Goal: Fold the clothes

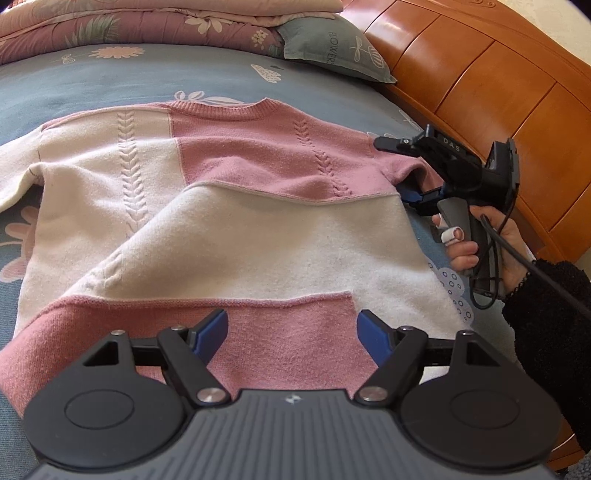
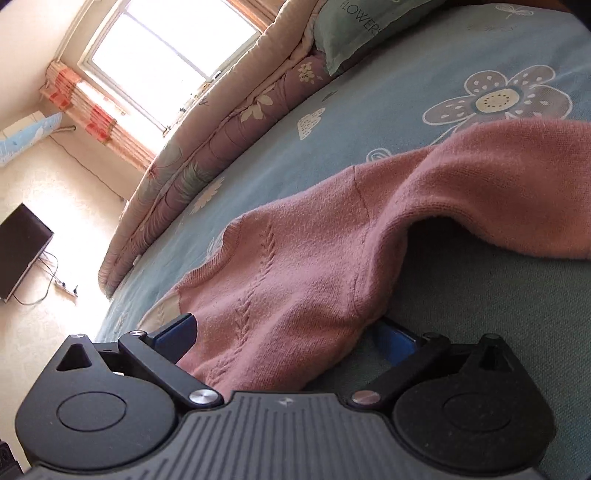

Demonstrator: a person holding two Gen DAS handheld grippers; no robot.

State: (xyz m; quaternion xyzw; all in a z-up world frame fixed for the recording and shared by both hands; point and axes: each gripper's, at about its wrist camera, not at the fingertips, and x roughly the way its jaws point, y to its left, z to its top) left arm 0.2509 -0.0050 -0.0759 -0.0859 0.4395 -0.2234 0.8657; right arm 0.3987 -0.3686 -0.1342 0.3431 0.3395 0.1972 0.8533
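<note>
A pink and white knitted sweater (image 1: 229, 206) lies flat on the blue flowered bedsheet (image 1: 110, 77), collar at the far end, pink hem band nearest. My left gripper (image 1: 293, 318) hangs open over that hem band, its blue pads wide apart and pinching nothing. At the sweater's right shoulder my right gripper (image 1: 393, 170) stands open, with one finger above the pink sleeve and one below. In the right wrist view the pink shoulder and sleeve (image 2: 295, 258) run between the spread jaws of my right gripper (image 2: 288, 321); the pads do not press on it.
A grey-green pillow (image 1: 332, 48) and a folded flowered quilt (image 1: 147, 26) lie at the far end of the bed. The wooden headboard (image 1: 480, 74) runs along the right. A person's hand (image 1: 476, 251) in a black sleeve holds the right gripper. A window (image 2: 166, 48) and a TV (image 2: 22, 251) show beyond.
</note>
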